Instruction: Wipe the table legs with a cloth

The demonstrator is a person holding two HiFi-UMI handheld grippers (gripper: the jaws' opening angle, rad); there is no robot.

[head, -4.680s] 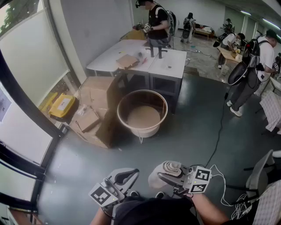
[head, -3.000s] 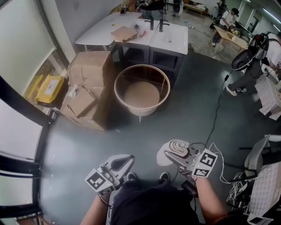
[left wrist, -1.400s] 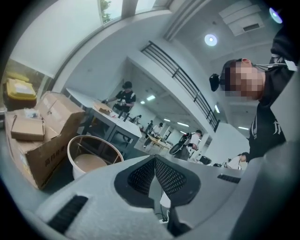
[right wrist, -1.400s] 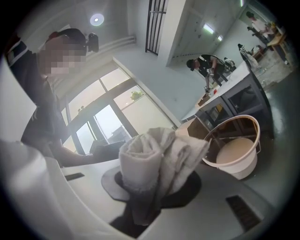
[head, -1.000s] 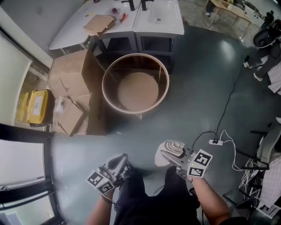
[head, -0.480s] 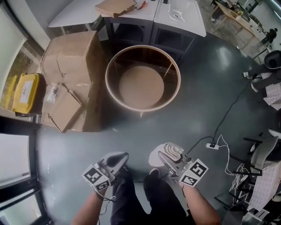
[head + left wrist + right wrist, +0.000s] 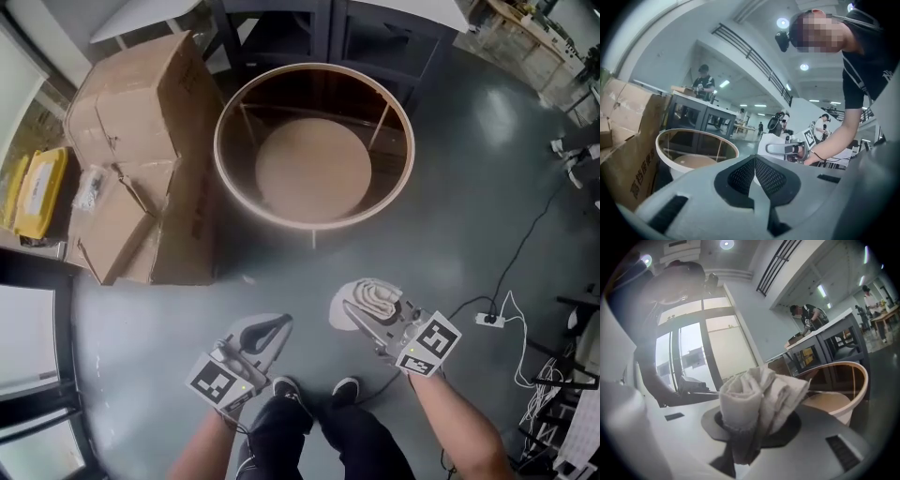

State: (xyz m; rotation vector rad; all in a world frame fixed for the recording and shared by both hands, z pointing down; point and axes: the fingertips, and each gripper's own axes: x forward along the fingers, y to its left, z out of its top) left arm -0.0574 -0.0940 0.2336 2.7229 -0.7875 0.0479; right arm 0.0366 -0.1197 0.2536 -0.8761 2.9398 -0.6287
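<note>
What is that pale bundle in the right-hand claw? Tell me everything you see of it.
The cloth is off-white, soft-looking fabric bunched into rolled folds. The right claw is shut on its lower part, and the folds bulge out past the jaws. It is held over the dark floor, short of the round table, touching only the claw.

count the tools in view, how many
2. The left tool is at lower centre-left, shut with nothing in it. The right tool is beside it on the right, shut on the cloth. Both are on the near side of the round table.
</note>
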